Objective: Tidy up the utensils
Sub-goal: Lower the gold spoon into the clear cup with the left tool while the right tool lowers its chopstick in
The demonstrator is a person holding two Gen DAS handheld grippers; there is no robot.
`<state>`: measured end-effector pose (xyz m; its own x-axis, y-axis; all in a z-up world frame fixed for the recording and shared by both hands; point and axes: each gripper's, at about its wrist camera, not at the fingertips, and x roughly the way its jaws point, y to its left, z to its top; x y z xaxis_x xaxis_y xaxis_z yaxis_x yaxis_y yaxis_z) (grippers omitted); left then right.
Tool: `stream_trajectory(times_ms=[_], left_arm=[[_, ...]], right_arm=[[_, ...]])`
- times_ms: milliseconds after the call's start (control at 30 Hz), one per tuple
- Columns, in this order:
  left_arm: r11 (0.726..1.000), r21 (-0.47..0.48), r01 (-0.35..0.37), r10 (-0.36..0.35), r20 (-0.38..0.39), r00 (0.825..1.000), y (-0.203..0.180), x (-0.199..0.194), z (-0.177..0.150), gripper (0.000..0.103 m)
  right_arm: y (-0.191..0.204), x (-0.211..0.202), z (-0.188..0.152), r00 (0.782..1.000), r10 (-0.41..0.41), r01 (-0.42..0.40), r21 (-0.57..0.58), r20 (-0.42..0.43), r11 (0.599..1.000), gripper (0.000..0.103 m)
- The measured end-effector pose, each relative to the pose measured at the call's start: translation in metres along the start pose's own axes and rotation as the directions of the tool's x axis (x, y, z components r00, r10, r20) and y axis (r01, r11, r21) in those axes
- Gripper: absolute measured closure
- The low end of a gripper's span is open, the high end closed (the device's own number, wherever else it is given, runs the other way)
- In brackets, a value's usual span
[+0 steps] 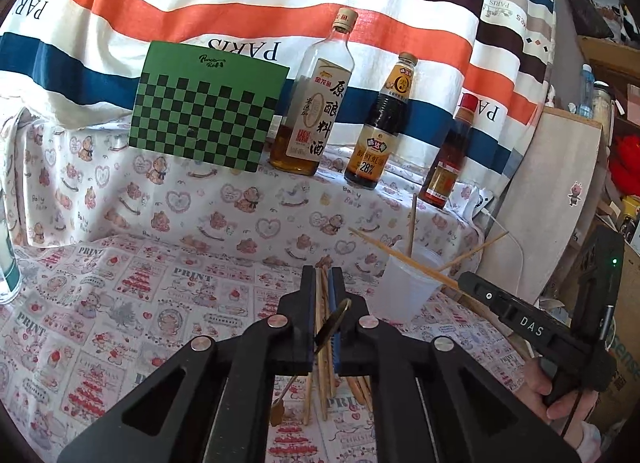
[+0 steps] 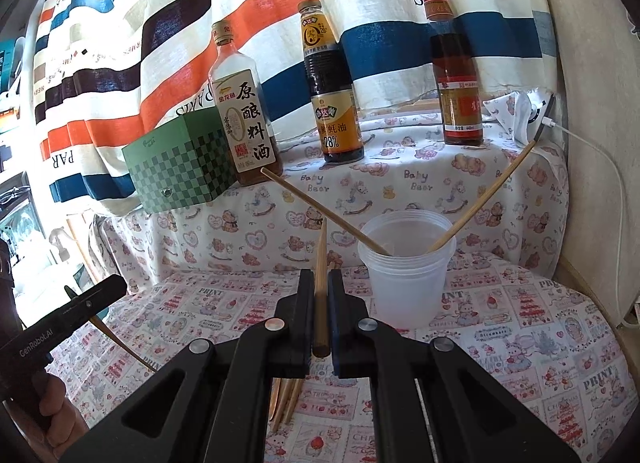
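Two chopsticks [image 2: 316,211] already lean in the clear plastic cup [image 2: 404,263] near the tablecloth's [image 2: 520,343] right edge. The right gripper [image 2: 320,295] clamps a third chopstick [image 2: 321,283]; the left gripper [image 1: 323,291] pinches a small brass spoon [image 1: 334,323]. More chopsticks [image 1: 320,391] lie loose at the front edge.

Bright daylight, sharp focus, heavy fisheye.
Glare far left of the fingers [image 2: 306,291] in right wrist view; edges bow, corners vignette black; shadows soft.

Three sauce bottles [image 2: 244,103], one plastic cup [image 2: 406,263] (two chopsticks [image 2: 320,207] inside), one checkered box [image 2: 180,171].
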<state>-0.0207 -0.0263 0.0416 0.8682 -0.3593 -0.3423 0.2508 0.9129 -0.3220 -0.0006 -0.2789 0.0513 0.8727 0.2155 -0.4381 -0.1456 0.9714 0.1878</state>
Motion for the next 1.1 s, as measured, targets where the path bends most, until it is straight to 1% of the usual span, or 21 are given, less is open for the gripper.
stream_trajectory(times_ms=[67,100,133,167,233,300,433,467,533,600,733,867,933,1000,1033,1067,1100], left_arm=[[1.000,0.005,0.002,-0.002,-0.004,1.000,-0.002,0.001,0.000,0.099],[1.000,0.013,-0.008,0.008,-0.004,1.000,-0.003,0.002,0.000,0.099],[0.999,0.022,-0.023,0.023,-0.005,1.000,-0.004,0.003,0.002,0.101],[0.999,0.026,-0.022,0.023,-0.009,1.000,-0.005,0.004,0.004,0.102],[1.000,0.001,0.016,-0.016,-0.017,1.000,-0.003,0.006,0.010,0.103],[0.999,0.021,-0.029,0.029,0.005,1.000,-0.008,0.005,0.019,0.103],[0.998,0.043,-0.044,0.042,0.040,0.998,-0.016,0.009,0.039,0.103],[0.997,0.051,-0.053,0.050,0.050,0.998,-0.020,0.010,0.043,0.103],[0.996,0.061,-0.064,0.060,0.067,0.996,-0.026,0.012,0.050,0.103],[0.995,0.068,-0.069,0.063,0.083,0.995,-0.032,0.014,0.058,0.103],[0.994,0.082,-0.075,0.065,0.117,0.991,-0.050,0.021,0.074,0.103],[0.993,0.102,-0.057,0.042,0.146,0.988,-0.073,0.030,0.090,0.103],[0.991,0.125,-0.043,0.022,0.163,0.986,-0.088,0.034,0.099,0.103],[0.990,0.140,-0.031,0.007,0.170,0.985,-0.101,0.040,0.107,0.103],[0.989,0.148,-0.019,-0.008,0.174,0.985,-0.108,0.042,0.112,0.103],[0.988,0.155,-0.013,-0.015,0.178,0.984,-0.116,0.044,0.115,0.103],[0.987,0.160,-0.010,-0.020,0.185,0.983,-0.122,0.046,0.119,0.103]], right_arm=[[0.000,0.001,0.000,1.000,0.001,-0.001,-0.001,-0.006,1.000,0.096],[0.000,0.001,-0.001,1.000,0.002,-0.002,-0.001,-0.008,1.000,0.096],[0.000,0.001,0.000,1.000,0.006,-0.006,-0.001,-0.010,1.000,0.096],[0.000,0.001,0.000,1.000,0.012,-0.012,-0.001,-0.012,1.000,0.096],[0.001,-0.003,0.002,1.000,0.027,-0.027,-0.007,-0.004,1.000,0.096],[0.001,-0.008,0.005,0.999,0.036,-0.036,-0.013,0.016,0.999,0.096],[-0.008,-0.018,0.017,0.997,0.057,-0.058,0.012,0.044,0.998,0.096],[-0.012,-0.020,0.021,0.997,0.057,-0.058,0.026,0.049,0.998,0.096],[-0.018,-0.026,0.032,0.995,0.085,-0.088,0.048,0.051,0.995,0.096],[-0.020,-0.034,0.044,0.993,0.106,-0.108,0.046,0.061,0.993,0.096],[-0.017,-0.050,0.071,0.990,0.080,-0.079,-0.009,0.119,0.997,0.096],[-0.018,-0.061,0.103,0.978,0.058,-0.054,-0.029,0.198,0.998,0.096],[-0.021,-0.065,0.118,0.968,0.040,-0.035,-0.025,0.247,0.999,0.096],[-0.026,-0.067,0.130,0.951,0.002,0.003,-0.014,0.308,1.000,0.096],[-0.026,-0.070,0.133,0.933,-0.053,0.060,-0.009,0.357,0.998,0.096],[-0.025,-0.074,0.133,0.900,-0.107,0.122,-0.009,0.422,0.992,0.096],[-0.026,-0.078,0.131,0.867,-0.119,0.141,-0.010,0.484,0.990,0.096]])
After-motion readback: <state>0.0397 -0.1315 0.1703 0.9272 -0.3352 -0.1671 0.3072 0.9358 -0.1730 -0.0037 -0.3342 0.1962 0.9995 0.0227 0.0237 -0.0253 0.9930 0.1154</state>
